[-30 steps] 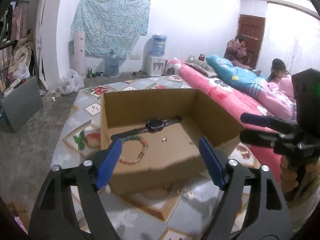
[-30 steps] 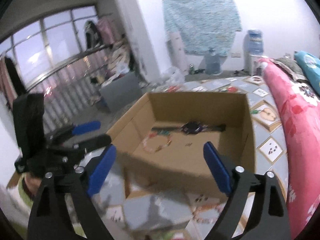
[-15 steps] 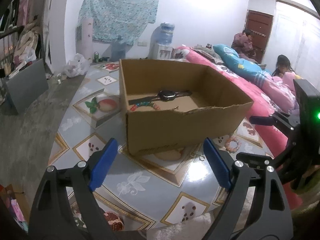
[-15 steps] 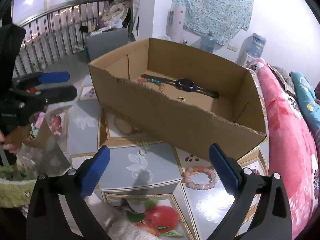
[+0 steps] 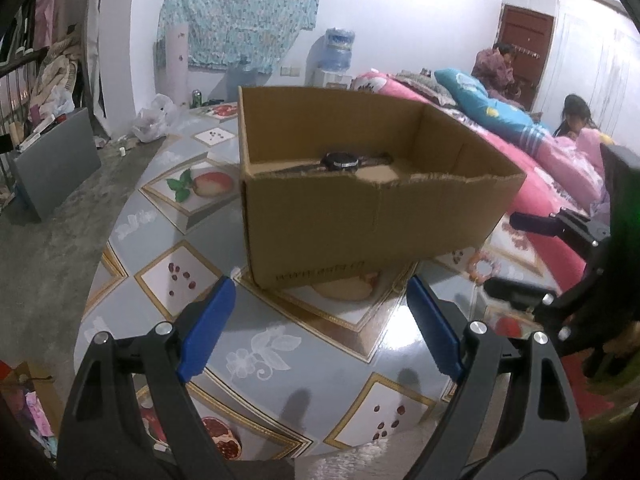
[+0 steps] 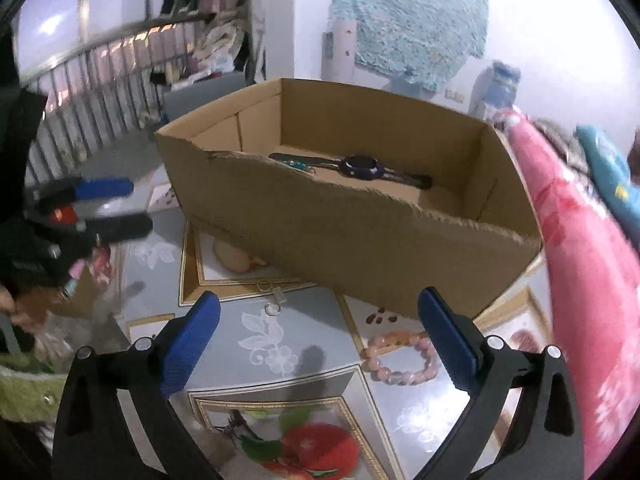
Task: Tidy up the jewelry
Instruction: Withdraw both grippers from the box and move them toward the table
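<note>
Both claws are held wide apart with nothing between them: left claw, right claw. A dark watch is seen lying inside the cardboard box on the patterned counter, while a pink bead bracelet is left outside, just beside the box front.

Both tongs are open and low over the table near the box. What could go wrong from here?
1. The pink bead bracelet lies flat against the right tongs' right finger; closing may push it aside.
2. The small metal earring is thin and could slip between the pads.
3. The cardboard box stands close and could be bumped.
</note>
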`<control>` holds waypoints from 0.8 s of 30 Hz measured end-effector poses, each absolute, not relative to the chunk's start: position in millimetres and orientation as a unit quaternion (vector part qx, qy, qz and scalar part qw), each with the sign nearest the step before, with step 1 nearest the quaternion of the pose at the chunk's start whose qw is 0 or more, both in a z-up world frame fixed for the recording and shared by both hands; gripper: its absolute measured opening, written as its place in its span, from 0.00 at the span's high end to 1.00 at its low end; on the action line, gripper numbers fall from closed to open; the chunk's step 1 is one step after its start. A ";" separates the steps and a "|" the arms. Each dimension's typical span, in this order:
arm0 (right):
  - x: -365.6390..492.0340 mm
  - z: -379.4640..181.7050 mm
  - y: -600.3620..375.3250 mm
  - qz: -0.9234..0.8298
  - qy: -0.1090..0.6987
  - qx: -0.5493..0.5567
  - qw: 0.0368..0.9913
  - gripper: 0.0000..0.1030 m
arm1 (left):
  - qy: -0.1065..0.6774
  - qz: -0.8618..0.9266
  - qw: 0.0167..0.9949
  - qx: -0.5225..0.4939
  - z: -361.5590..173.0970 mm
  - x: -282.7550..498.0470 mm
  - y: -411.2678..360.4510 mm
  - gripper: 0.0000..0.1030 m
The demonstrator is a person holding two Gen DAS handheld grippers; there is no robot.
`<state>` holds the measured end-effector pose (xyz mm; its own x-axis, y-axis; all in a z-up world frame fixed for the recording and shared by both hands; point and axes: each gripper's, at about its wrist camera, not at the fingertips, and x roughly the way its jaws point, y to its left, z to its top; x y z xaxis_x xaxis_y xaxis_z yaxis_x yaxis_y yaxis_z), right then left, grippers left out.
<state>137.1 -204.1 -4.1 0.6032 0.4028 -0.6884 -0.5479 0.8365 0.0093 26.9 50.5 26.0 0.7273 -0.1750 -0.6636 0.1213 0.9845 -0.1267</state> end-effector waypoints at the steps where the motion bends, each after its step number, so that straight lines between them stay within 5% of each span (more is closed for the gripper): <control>1: 139.1 -5.6 -207.9 0.264 0.360 -0.090 0.890 0.06 | 0.364 -0.078 0.928 -0.034 23.6 27.5 48.2 0.19; 8: 146.6 -26.9 -216.8 0.264 0.396 -0.040 0.879 0.06 | 0.373 -0.061 0.926 0.004 6.7 32.6 30.4 0.19; 11: 148.9 -34.2 -214.5 0.270 0.406 -0.026 0.873 0.16 | 0.372 -0.064 0.926 0.020 2.1 36.0 23.0 0.20; 18: 159.4 -56.0 -210.9 0.276 0.443 0.014 0.853 0.44 | 0.378 -0.120 0.917 0.039 -7.1 46.6 1.4 0.45; 24: 159.4 -62.8 -206.3 0.284 0.441 0.016 0.851 0.47 | 0.392 -0.167 0.904 0.043 -16.7 59.6 -15.2 0.64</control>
